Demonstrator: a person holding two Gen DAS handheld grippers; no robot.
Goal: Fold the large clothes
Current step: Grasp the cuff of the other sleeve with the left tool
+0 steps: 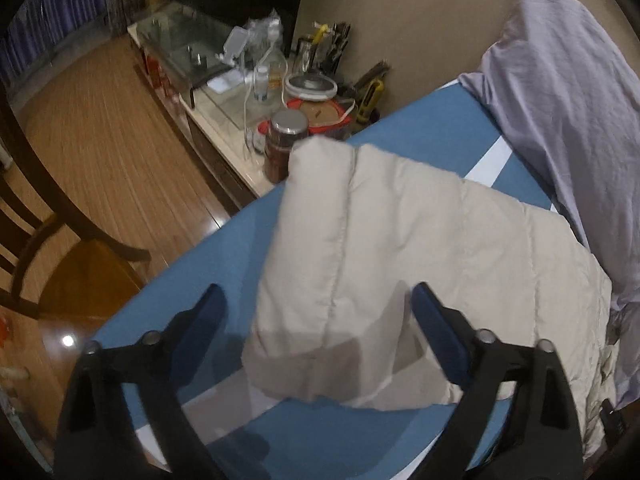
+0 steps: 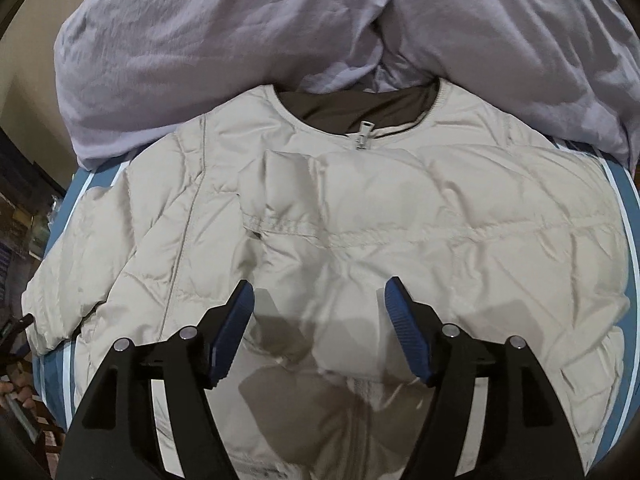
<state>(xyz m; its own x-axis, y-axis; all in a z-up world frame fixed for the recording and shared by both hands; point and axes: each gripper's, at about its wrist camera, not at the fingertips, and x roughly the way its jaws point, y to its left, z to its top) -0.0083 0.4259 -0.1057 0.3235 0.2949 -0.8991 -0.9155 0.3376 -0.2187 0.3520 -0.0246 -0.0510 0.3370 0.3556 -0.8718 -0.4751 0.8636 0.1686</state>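
A cream quilted jacket (image 2: 360,216) lies face up on a bed with a blue sheet (image 1: 224,248). Its collar (image 2: 360,108) points away from the right wrist camera, toward a heap of lavender bedding (image 2: 224,48), and its zipper line runs back toward that camera, so the long axis goes from collar to hem along the view. One sleeve (image 2: 68,280) stretches out to the left in that view and reaches the bed's edge. A sleeve seems to be folded across the chest, though the puffy folds make this hard to confirm.

The right gripper (image 2: 320,324) hangs over the lower front of the jacket, its blue-padded jaws spread wide and gripping nothing. The left gripper (image 1: 318,320) is likewise spread, its jaws on either side of the sleeve's end (image 1: 332,280) without closing on it.

Beside the bed, a cluttered tabletop (image 1: 224,136) carries a dark jar (image 1: 284,144) and bottles, with a wooden chair (image 1: 60,248) on the wood floor (image 1: 108,140).
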